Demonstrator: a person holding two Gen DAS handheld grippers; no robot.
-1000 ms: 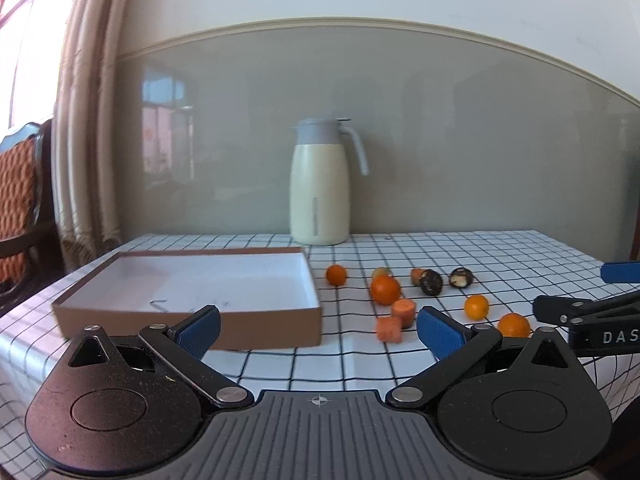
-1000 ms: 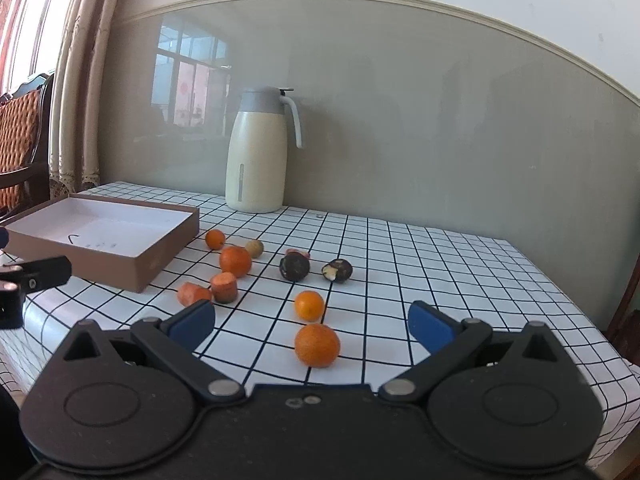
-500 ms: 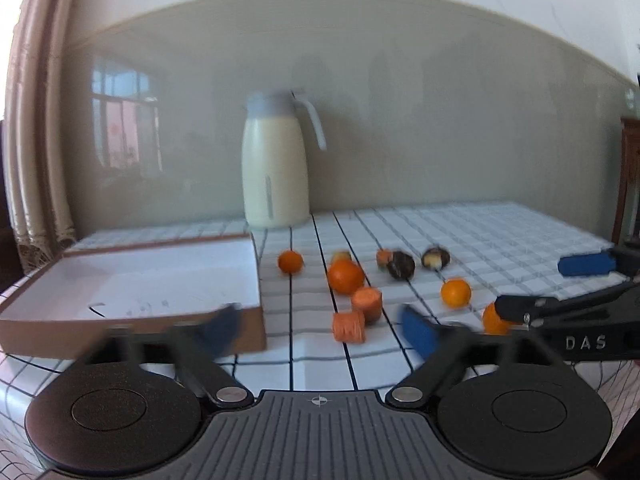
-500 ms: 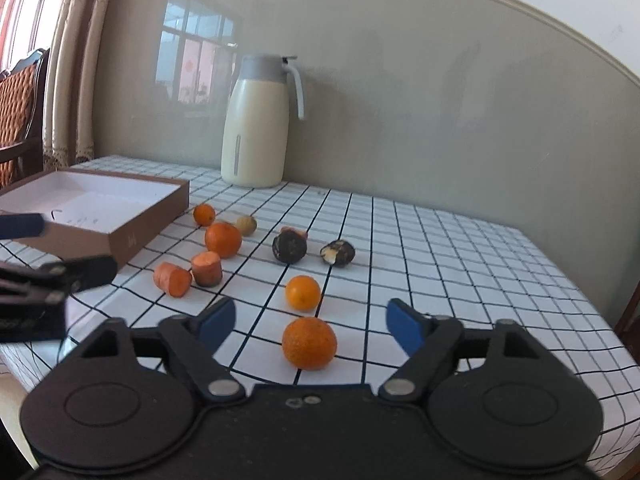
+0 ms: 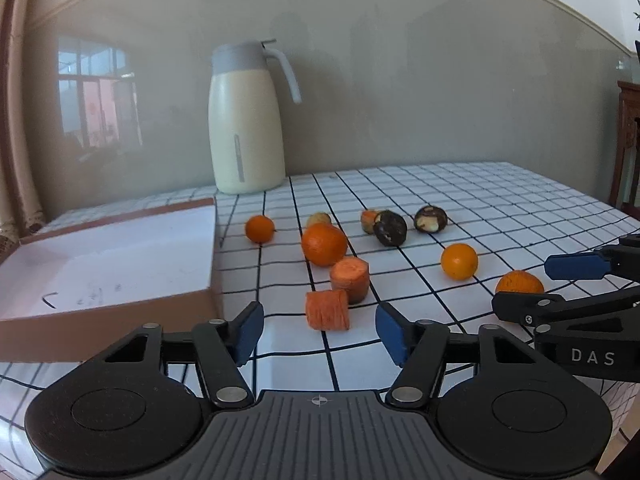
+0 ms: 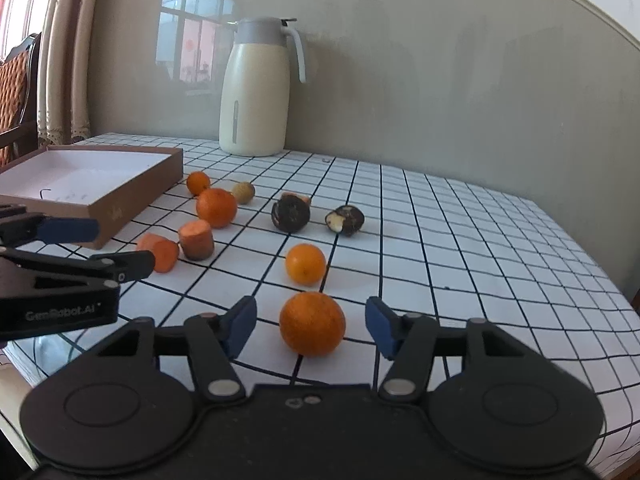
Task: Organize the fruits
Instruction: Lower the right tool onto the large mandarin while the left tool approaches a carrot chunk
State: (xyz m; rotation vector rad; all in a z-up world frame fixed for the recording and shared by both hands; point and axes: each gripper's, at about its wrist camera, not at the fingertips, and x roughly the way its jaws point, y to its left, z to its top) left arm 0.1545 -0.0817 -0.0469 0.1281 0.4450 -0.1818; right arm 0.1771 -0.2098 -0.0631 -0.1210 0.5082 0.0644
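My left gripper (image 5: 319,334) hovers low over the checked tablecloth. Its jaws are closing and stand either side of a cut carrot piece (image 5: 327,315), with gaps on both sides. A second carrot chunk (image 5: 350,279) and a large orange (image 5: 324,244) lie just beyond. My right gripper (image 6: 310,326) is closing too. A large orange (image 6: 312,323) sits between its blue pads (image 6: 240,326), untouched. A smaller orange (image 6: 305,263) lies behind it. The brown box with a white inside (image 5: 100,332) sits at the left.
A cream thermos jug (image 5: 246,120) stands at the back by the wall. Two dark fruits (image 5: 390,228) (image 5: 431,219), a small orange (image 5: 260,229) and a tan fruit (image 5: 319,219) are scattered mid-table. A chair (image 6: 16,92) and curtains stand at the far left.
Both grippers moved forward and down toward the fruit, and their jaws narrowed. The left view swung from the box to the carrot pieces. The large orange now sits between the right pads.
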